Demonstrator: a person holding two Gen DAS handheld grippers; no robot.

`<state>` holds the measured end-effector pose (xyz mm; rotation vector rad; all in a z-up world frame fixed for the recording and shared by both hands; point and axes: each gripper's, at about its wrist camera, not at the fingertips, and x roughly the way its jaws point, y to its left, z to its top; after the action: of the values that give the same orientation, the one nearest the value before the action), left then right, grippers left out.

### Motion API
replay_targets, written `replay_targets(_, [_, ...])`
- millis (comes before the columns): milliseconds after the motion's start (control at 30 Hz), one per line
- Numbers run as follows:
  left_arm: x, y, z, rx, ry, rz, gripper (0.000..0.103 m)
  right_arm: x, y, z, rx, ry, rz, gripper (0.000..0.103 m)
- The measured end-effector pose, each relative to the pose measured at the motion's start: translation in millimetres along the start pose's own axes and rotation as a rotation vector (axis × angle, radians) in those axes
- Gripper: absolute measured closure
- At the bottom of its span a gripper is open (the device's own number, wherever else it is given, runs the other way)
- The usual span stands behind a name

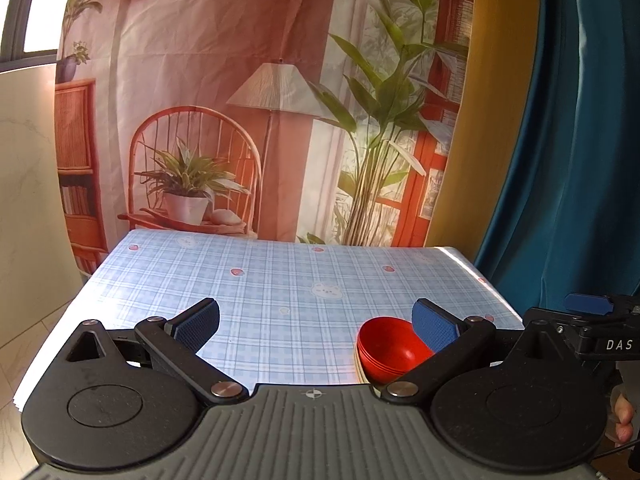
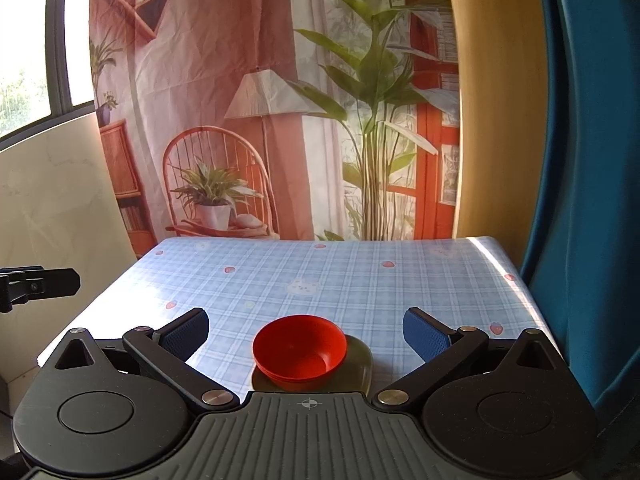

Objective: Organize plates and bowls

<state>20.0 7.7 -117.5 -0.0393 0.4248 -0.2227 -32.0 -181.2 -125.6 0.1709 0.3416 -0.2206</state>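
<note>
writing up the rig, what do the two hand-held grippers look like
Both match: the left hand-held gripper and the right hand-held gripper have black linkage arms with silver pivot pins, blue textured finger pads, round black side discs and a grey ribbed base bearing a crosshair mark.

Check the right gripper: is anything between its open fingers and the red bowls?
Nothing visible. The right gripper is open and empty, and the red bowls, stacked on a plate, sit straight ahead with only bare tablecloth around them.
</note>
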Motion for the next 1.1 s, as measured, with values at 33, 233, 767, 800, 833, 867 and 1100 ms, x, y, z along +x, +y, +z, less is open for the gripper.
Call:
replay_targets(33, [-2.8, -0.2, 0.1, 0.002, -0.008, 0.017, 0.000, -2.6, 0.3, -0.5, 0.000, -0.004, -0.012, 0.000])
replay_targets(233, [-11.9, -1.9, 2.6, 0.000, -0.030, 0.081, 0.000, -10.3, 3.7, -3.4, -0.003, -0.027, -0.006, 0.000])
replay_targets(767, [-14.9, -6.4, -1.4, 0.023, -0.021, 0.121, 0.000, -15.2, 9.3, -1.3, -0.034, -0.043, -0.021, 0.000])
replay_targets(800, [-14.3, -5.3, -1.5, 0.023, -0.019, 0.121, 0.000, -14.7, 10.2, -1.1, -0.038, -0.044, -0.022, 0.000])
replay_targets(833, [-14.3, -5.1, -1.4, 0.024, -0.017, 0.123, 0.000, -14.9, 10.4, -1.0, -0.040, -0.045, -0.022, 0.000])
replay_targets(867, [-14.3, -5.1, -1.5, 0.025, -0.015, 0.124, 0.000, -14.6, 10.9, -1.0, -0.042, -0.044, -0.023, 0.000])
replay_targets(1100, [-15.4, -7.5, -3.0, 0.042, -0.008, 0.127, 0.000, -14.4, 11.0, -0.2, -0.039, -0.042, -0.022, 0.000])
